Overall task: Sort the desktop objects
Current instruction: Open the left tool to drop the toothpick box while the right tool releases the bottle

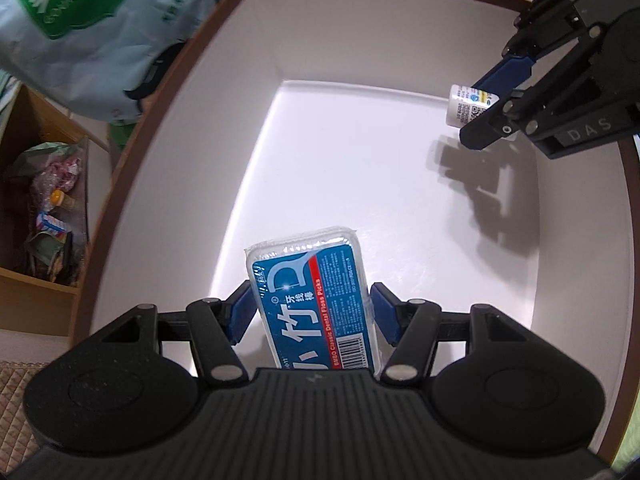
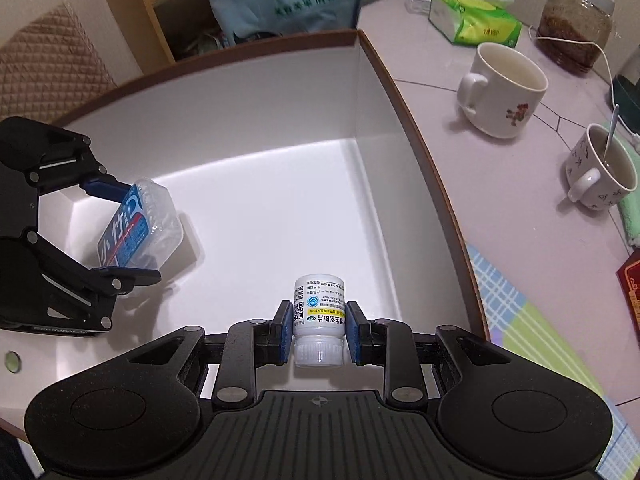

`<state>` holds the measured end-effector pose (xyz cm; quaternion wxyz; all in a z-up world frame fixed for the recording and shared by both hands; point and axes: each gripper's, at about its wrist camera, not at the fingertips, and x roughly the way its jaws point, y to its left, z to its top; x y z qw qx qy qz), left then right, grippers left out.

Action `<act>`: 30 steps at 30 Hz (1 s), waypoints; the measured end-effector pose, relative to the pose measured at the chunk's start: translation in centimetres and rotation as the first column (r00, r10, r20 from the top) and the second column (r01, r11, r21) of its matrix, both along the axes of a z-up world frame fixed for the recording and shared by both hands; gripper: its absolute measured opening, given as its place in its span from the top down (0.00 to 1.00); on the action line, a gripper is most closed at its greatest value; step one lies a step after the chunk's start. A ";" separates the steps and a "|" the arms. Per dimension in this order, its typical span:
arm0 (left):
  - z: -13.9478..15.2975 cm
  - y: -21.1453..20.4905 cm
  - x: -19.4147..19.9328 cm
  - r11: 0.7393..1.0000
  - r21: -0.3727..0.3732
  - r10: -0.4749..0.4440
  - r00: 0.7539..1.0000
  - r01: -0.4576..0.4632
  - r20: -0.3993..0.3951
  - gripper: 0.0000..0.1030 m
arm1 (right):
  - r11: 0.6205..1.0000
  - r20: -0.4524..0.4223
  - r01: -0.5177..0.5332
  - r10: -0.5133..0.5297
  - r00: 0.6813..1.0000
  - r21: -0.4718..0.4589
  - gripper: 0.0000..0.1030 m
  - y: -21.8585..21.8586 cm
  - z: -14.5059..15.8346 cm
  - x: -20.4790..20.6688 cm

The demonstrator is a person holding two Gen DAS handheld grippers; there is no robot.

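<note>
Both grippers hold things over the white box [image 2: 384,92].

Our left gripper [image 1: 312,304] clamps the floss pick box [image 1: 312,300]; our right gripper [image 2: 318,320] grips the pill bottle [image 2: 319,312] near the right wall, with free floor between.

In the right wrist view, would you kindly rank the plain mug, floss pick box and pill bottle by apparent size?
1. Plain mug
2. Floss pick box, close to the mug, so uncertain
3. Pill bottle, smallest despite being nearest
</note>
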<state>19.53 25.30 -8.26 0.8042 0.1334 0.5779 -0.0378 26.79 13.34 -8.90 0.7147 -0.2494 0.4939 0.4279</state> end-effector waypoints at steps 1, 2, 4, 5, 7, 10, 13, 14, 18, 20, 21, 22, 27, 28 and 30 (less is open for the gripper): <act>-0.3 0.0 0.2 1.000 -0.007 0.002 1.000 -0.002 -0.002 0.44 | 1.000 0.001 -0.005 0.005 1.000 -0.004 0.74 0.0 -0.1 0.0; -0.5 -0.1 0.4 1.000 -0.011 0.005 1.000 -0.005 -0.005 0.44 | 1.000 0.003 -0.011 0.011 1.000 -0.009 0.74 -0.1 -0.2 0.0; -0.8 -0.2 0.9 1.000 -0.015 0.010 1.000 -0.010 -0.002 0.44 | 1.000 0.004 -0.014 0.014 1.000 -0.014 0.74 -0.1 -0.4 0.0; -0.9 -0.2 1.1 1.000 -0.015 0.011 1.000 -0.011 0.001 0.44 | 1.000 0.007 -0.016 0.016 1.000 -0.012 0.74 -0.1 -0.4 0.0; -1.2 -0.2 1.5 1.000 -0.016 0.015 1.000 -0.015 0.005 0.43 | 1.000 0.004 -0.020 0.020 1.000 -0.009 0.74 -0.1 -0.4 -0.1; -1.4 0.0 1.8 1.000 -0.013 0.029 1.000 -0.029 0.010 0.38 | 0.999 -0.022 -0.039 0.039 0.999 -0.002 0.47 0.0 -0.5 -0.1; -1.5 0.3 1.7 0.999 -0.001 0.037 0.999 -0.037 0.017 0.29 | 0.998 -0.023 -0.060 0.060 0.998 0.018 0.36 0.2 -0.3 -0.9; -1.5 0.5 1.6 0.999 -0.002 0.039 0.999 -0.039 0.017 0.28 | 0.998 -0.010 -0.066 0.066 0.998 0.009 0.36 0.2 -0.3 -1.0; -1.3 0.9 1.0 0.999 -0.003 0.049 0.999 -0.048 0.014 0.26 | 0.998 -0.016 -0.058 0.058 0.998 0.014 0.36 0.0 -0.1 -0.9; -1.1 1.0 0.6 0.999 0.000 0.046 0.999 -0.046 0.015 0.23 | 0.998 -0.016 -0.057 0.057 0.998 0.016 0.36 0.0 0.0 -0.9; -1.0 1.0 0.3 0.999 -0.001 0.044 0.999 -0.044 0.015 0.23 | 0.998 -0.015 -0.055 0.056 0.998 0.016 0.36 0.0 0.2 -0.9; -0.9 1.0 0.1 0.999 -0.002 0.043 0.999 -0.043 0.015 0.23 | 0.998 -0.013 -0.053 0.053 0.998 0.019 0.36 0.0 0.4 -1.1; -0.3 1.1 -1.1 0.999 -0.002 0.043 0.999 -0.043 0.016 0.21 | 0.998 -0.010 -0.041 0.041 0.999 0.036 0.36 -0.2 1.2 -1.8; -0.2 1.2 -1.4 0.999 -0.002 0.044 0.999 -0.044 0.017 0.21 | 0.998 -0.009 -0.038 0.039 0.999 0.041 0.36 -0.4 1.4 -1.9; 0.0 1.4 -1.7 0.999 -0.002 0.047 0.999 -0.047 0.020 0.21 | 0.998 -0.005 -0.034 0.034 0.999 0.050 0.36 -0.6 1.7 -2.2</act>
